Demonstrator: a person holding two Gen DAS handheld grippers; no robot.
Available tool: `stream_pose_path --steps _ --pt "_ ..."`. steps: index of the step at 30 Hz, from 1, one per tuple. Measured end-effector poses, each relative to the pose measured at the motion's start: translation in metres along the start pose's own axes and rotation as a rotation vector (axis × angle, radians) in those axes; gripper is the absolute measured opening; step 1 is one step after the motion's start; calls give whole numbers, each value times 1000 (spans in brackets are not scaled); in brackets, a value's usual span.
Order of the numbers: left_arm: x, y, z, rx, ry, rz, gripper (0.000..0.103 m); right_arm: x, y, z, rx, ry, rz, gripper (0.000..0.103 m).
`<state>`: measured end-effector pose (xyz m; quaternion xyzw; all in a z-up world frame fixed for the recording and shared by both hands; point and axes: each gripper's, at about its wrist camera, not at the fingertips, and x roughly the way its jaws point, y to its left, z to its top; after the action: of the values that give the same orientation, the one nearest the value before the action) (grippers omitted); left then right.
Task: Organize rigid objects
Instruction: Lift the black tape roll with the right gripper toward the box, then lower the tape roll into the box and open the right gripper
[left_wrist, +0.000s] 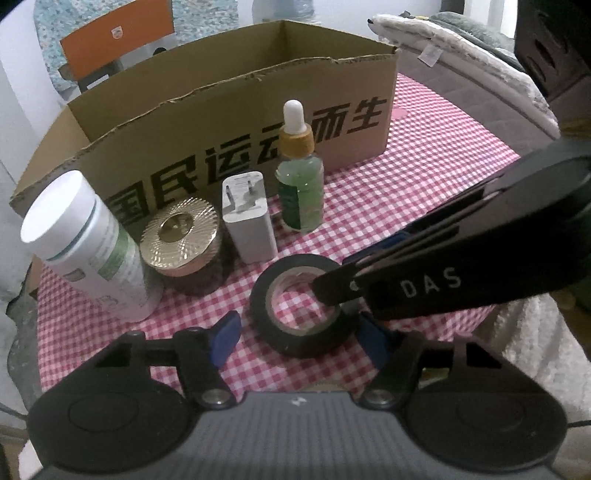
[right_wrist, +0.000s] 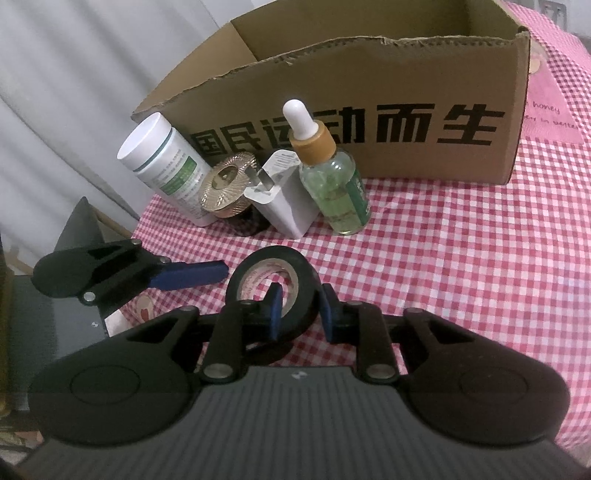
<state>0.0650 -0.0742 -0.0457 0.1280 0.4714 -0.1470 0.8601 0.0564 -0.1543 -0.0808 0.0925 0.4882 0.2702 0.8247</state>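
From the left wrist, the left gripper hangs wide open and empty just short of the matte black tape roll lying on the checked bench; the right gripper's finger dips into the core. From the right wrist, the right gripper pinches the roll's wall, one finger inside. Next, probably: lift it into the corrugated cardboard box.

Cardboard box front: "国民运动而生". Right gripper arm: "DAS". Pink card: "honey".
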Motion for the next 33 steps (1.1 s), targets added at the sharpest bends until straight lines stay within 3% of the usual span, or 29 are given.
stream_pose_path --steps 21,33 --pt "-8 -1 0 7 -50 -18 68 -5 6 -6 5 -17 -14 20" --pt "-76 -9 8 43 -218 17 68 -74 38 -9 -64 -174 -46 20"
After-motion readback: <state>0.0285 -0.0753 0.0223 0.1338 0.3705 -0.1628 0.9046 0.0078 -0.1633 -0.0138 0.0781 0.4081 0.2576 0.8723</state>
